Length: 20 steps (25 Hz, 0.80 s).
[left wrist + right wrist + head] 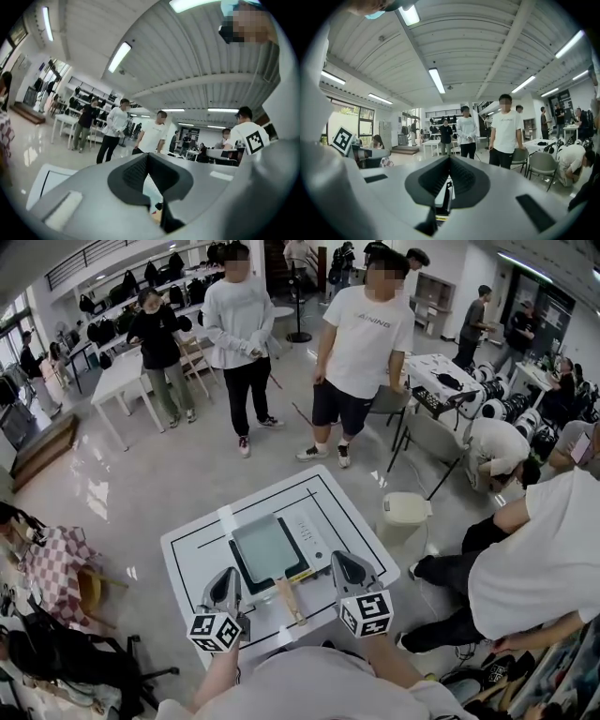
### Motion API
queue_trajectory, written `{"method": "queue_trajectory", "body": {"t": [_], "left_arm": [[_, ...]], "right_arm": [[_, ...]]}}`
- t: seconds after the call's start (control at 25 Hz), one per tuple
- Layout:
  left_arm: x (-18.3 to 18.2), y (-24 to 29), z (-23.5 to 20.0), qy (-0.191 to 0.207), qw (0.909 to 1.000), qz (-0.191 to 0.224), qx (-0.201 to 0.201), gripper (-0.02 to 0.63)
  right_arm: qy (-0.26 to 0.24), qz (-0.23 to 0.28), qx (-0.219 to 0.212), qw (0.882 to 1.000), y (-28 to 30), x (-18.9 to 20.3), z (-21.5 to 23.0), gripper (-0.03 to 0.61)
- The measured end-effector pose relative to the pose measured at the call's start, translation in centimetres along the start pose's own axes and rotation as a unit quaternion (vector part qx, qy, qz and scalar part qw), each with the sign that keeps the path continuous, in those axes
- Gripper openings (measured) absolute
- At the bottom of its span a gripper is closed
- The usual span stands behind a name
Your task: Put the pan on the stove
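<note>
Head view first: the pan is sitting on the black top of the stove, which is roughly mid-desk. It's a rectangular pan. Its long axis runs from the stove's far side back toward the wearer, and the wooden handle sticks out past the stove's near edge, angled a bit to the right. The left hand-held gripper is just off the stove's near-left corner and the right hand-held gripper is just off its near-right corner. The handle lies between the 2 and neither one touches it. Can't read the jaws from up here. The pan also covers most of the stove top, so only the white control strip on the stove's right side shows properly.

Left gripper view: the jaws are pressed together with nothing in them. Under the spot where the pads meet there's a small gap showing a tan sliver, too tiny to call for sure. The gripper's own body hides the stove completely, and only a white corner of the desk peeks out at the left.

Right gripper view: jaws together here too, and empty. Through the slot under the pads you get a thin slice of the stove and what sits on it. Everything else down there is cut off by the gripper body.
</note>
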<state>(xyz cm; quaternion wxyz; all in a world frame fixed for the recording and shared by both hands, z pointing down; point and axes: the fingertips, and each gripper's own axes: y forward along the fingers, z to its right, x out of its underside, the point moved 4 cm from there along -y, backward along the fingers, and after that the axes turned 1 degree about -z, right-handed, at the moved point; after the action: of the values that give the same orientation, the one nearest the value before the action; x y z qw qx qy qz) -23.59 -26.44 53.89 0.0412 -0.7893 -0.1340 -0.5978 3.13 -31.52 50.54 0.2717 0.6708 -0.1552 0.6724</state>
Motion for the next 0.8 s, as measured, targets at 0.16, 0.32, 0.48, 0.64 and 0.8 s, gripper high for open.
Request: {"method": "queue_trajectory", "body": {"t": [0.16,0.32,0.48,0.64,0.8], "left_arm": [[-0.7,0.5,1.9,0.079,0.9968,0.008,-0.01,0.009],[-0.5,1.0,2.4,0.094,0.9955,0.009,-0.012,0.009],[-0.1,0.8,2.3,0.098,0.9951,0.011,-0.006,0.011],[0.4,0.6,1.9,0.095,0.9953,0.006,-0.013,0.011],[0.5,0.6,1.7,0.09,0.9959,0.002,-0.011,0.011]], "right_arm": [[0.003,-0.002,0.002,1.0,-0.4,0.2,0.3,0.008],[0.016,-0.004,0.004,1.0,-0.5,0.4,0.7,0.008],[0.032,-0.004,0.004,0.999,-0.4,0.7,0.9,0.008],[0.035,-0.006,0.004,0.999,-0.4,1.0,1.0,0.008],[0.033,-0.005,0.004,0.999,-0.2,0.8,1.1,0.008]]}}
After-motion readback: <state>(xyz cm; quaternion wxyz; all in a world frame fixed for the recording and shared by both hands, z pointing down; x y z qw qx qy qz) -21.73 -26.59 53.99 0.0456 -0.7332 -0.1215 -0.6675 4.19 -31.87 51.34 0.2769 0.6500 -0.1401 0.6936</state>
